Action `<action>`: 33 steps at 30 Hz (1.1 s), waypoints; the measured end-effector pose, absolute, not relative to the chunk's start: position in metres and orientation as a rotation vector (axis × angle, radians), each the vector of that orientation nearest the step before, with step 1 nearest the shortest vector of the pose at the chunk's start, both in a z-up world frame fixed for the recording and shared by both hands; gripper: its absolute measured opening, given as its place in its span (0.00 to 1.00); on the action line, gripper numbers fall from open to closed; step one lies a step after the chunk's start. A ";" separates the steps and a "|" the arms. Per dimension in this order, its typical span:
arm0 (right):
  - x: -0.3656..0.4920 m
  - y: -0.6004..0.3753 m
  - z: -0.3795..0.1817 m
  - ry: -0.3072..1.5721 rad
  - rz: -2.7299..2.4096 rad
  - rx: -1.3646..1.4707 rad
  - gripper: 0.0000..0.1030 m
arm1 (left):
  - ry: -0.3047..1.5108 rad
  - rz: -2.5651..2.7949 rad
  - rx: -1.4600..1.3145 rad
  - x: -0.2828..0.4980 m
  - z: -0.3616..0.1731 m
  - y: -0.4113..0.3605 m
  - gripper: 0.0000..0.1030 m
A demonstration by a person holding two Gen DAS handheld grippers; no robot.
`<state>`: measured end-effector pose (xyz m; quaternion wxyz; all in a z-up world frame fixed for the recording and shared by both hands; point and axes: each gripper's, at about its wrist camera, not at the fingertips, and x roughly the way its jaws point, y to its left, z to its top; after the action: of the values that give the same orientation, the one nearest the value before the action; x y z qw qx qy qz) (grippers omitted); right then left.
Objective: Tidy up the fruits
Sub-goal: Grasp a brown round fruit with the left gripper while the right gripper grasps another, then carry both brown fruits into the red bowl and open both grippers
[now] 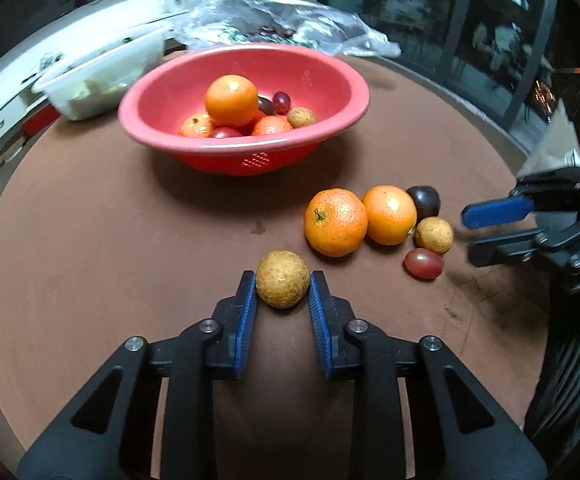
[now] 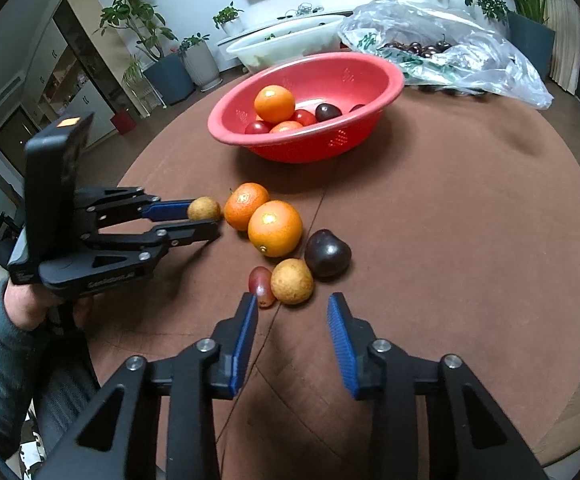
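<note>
Room: we see a living room with potted plants, white walls and a dark screen behind a round table [image 2: 450,208] covered in brown, felt-like cloth.
Left gripper [image 1: 282,280]: ours, held low and level over the near table edge, black linkage arms, blue ribbed pads; pinching a longan [image 1: 282,279] between both pads. From the right wrist view it comes in from the left, hand wrapped round the grip.
Held longan: round, tan, rough matte skin; just beside the oranges, at the left end of the loose cluster.
Right gripper [image 2: 292,303]: angled down toward the table, jaws spread, nothing between the pads.
Loose fruit: two glossy, dimpled oranges [image 2: 275,228] touching each other; dark plum [image 2: 327,253], second longan [image 2: 292,281] and red grape [image 2: 261,286] packed just beside them.
Fruit vs right gripper: second longan sits just ahead of the gap; grape is near the left pad tip, contact we cannot tell.
Colander [image 1: 330,80]: red perforated plastic bowl, further back, holding oranges, plums, a grape and a longan.
Background items: crumpled clear plastic bag [image 2: 470,44] with dark cherries; white tub [image 2: 282,42] behind the colander.
</note>
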<state>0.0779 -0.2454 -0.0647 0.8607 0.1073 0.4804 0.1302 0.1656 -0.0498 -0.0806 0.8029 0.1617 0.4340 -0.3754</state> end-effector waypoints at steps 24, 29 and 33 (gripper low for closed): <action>0.098 -0.251 -0.074 1.038 0.262 0.302 0.27 | 0.923 -0.755 0.199 0.139 -0.073 -0.030 0.24; 0.090 -0.254 -0.066 1.017 0.275 0.316 0.27 | 0.903 -0.752 0.178 0.137 -0.066 -0.029 0.24; 0.087 -0.264 -0.049 0.978 0.277 0.326 0.27 | 0.878 -0.746 0.161 0.138 -0.054 -0.029 0.24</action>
<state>0.0871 -0.2643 -0.0490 0.8609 0.1555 0.4662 0.1318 0.1381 -0.0287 -0.0542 0.8356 0.0760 0.4145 -0.3525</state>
